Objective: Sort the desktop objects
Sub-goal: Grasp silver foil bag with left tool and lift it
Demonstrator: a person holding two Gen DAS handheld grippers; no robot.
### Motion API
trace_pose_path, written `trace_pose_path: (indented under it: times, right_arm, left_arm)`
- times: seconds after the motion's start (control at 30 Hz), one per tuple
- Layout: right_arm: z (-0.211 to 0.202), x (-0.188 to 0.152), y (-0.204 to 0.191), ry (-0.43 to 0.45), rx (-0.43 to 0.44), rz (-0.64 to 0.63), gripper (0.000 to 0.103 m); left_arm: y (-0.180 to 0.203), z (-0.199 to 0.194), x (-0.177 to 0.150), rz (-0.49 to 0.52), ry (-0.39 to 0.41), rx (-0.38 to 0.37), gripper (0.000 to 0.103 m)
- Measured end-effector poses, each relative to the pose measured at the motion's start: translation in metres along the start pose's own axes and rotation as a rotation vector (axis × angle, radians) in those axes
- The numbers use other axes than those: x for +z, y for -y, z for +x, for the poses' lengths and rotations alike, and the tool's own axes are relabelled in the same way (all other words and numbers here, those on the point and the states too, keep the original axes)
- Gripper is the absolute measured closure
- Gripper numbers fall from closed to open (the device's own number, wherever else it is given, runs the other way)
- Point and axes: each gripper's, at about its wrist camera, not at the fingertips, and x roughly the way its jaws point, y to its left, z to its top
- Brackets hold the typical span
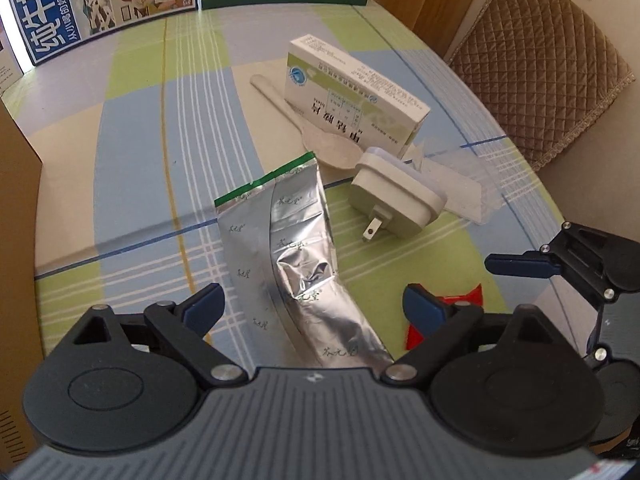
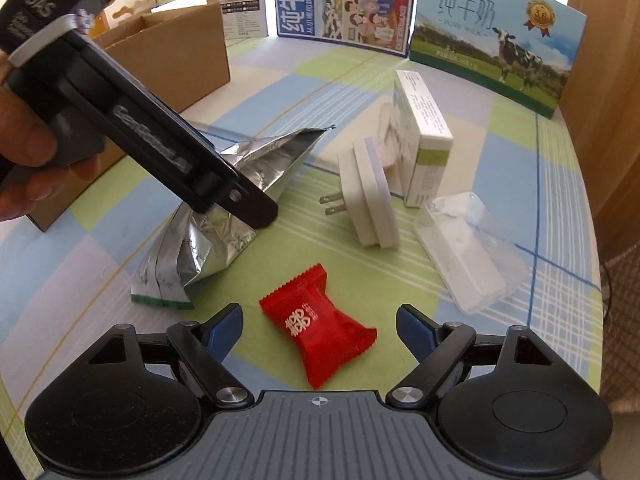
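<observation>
A silver foil pouch [image 1: 296, 256] with a green edge lies between the open jaws of my left gripper [image 1: 314, 308]; it also shows in the right wrist view [image 2: 224, 216], partly under the left gripper's body. A red candy packet [image 2: 318, 320] lies between the open jaws of my right gripper [image 2: 320, 330]; a bit of it shows in the left wrist view [image 1: 460, 296]. A white plug adapter [image 1: 394, 196] [image 2: 368, 196], a white medicine box [image 1: 352, 88] [image 2: 420, 140], a white spoon [image 1: 304, 120] and a clear plastic case [image 2: 472, 248] lie beyond.
A checked tablecloth [image 1: 132, 140] covers the table. Milk cartons [image 2: 492, 32] stand along the far edge. A brown cardboard box [image 2: 176, 52] stands at the left. A quilted chair [image 1: 540, 60] is at the right of the table.
</observation>
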Motion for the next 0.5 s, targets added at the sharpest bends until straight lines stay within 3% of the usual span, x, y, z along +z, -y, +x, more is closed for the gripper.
trace_pose_path:
  times: [0.23, 0.5]
  right_arm:
    - [0.015, 0.003, -0.001, -0.023, 0.014, -0.032, 0.026]
    - [0.021, 0.004, -0.002, -0.048, 0.018, -0.041, 0.033]
  left_arm:
    - [-0.010, 0.017, 0.000, -0.013, -0.054, 0.008, 0.023]
    - [-0.014, 0.020, 0.002, -0.003, -0.083, -0.008, 0.048]
